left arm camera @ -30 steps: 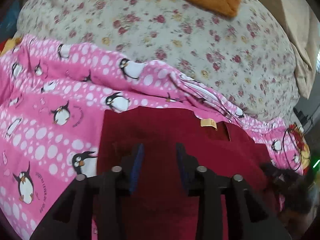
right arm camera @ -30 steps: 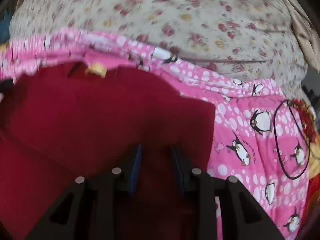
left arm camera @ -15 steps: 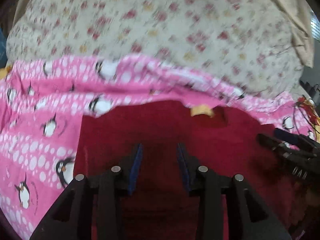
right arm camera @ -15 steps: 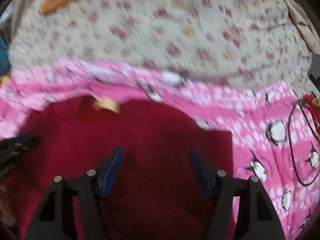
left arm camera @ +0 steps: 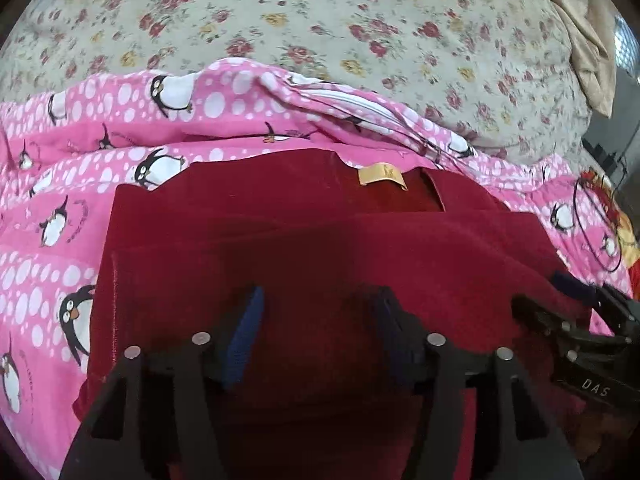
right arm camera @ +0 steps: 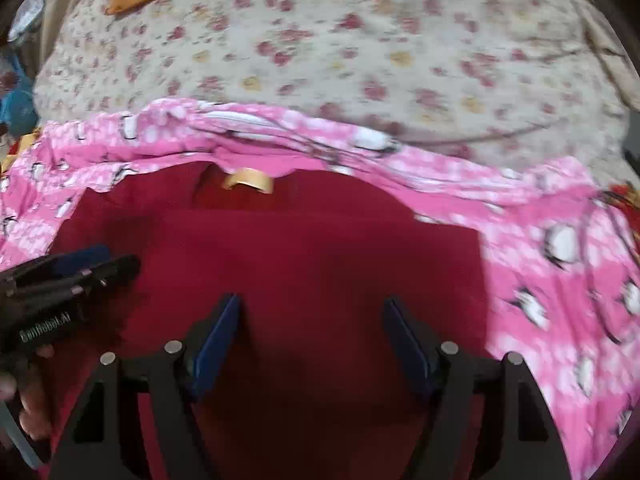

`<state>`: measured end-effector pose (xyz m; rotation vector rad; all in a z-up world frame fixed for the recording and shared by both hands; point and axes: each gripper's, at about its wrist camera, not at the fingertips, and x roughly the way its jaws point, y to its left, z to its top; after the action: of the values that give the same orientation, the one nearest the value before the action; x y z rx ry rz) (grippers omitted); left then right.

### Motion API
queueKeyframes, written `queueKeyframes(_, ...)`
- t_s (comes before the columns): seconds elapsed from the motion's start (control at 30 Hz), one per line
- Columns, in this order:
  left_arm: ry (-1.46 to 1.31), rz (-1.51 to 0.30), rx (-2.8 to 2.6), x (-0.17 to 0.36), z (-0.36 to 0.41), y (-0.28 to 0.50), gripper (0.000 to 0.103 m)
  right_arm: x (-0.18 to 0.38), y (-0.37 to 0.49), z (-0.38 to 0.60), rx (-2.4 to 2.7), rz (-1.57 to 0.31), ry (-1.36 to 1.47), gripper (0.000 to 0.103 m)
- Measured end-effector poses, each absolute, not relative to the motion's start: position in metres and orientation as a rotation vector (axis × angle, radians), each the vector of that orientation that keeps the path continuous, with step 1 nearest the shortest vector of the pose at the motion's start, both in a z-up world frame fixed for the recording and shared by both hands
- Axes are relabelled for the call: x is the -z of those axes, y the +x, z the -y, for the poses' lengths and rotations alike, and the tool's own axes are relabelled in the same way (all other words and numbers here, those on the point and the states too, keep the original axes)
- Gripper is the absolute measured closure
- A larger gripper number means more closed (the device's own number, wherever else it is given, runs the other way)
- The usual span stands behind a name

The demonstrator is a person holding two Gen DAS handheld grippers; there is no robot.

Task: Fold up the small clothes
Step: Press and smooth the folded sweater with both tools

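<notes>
The folded red garment (left arm camera: 312, 248) lies flat on the pink penguin blanket (left arm camera: 80, 184), beneath the left gripper (left arm camera: 318, 336) and right gripper (right arm camera: 312, 344), both opening, pads clear of it.

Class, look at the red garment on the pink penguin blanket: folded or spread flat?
Folded: the red garment shows a straight layered edge across it below the tan neck label.

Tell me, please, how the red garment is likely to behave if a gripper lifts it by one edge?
The red garment would probably drape and sag, since it is soft cloth lying in flat folded layers. The layers are loose, so the fold would likely fall open if only one is pinched. It looks light for its size, and may drag on the pink blanket rather than slide freely.
</notes>
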<state>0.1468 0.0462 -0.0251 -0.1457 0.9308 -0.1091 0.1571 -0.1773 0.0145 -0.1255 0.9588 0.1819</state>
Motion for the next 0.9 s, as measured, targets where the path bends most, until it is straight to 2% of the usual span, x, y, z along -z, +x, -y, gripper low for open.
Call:
queueKeyframes(0.23, -0.134, -0.919, 0.11, 0.027, -0.042, 0.148, 0.066, -0.01, 0.142, 0.194, -0.205, -0.957, -0.09, 0.019)
queueKeyframes(0.5, -0.114, -0.926, 0.111, 0.028, -0.039, 0.151, 0.06, 0.0, 0.155, 0.184, -0.224, -0.936, -0.092, 0.011)
queueKeyframes(0.9, -0.106, -0.923, 0.125, 0.029, -0.038, 0.153, 0.056, 0.006, 0.16, 0.18, -0.217, -0.966, -0.116, 0.009)
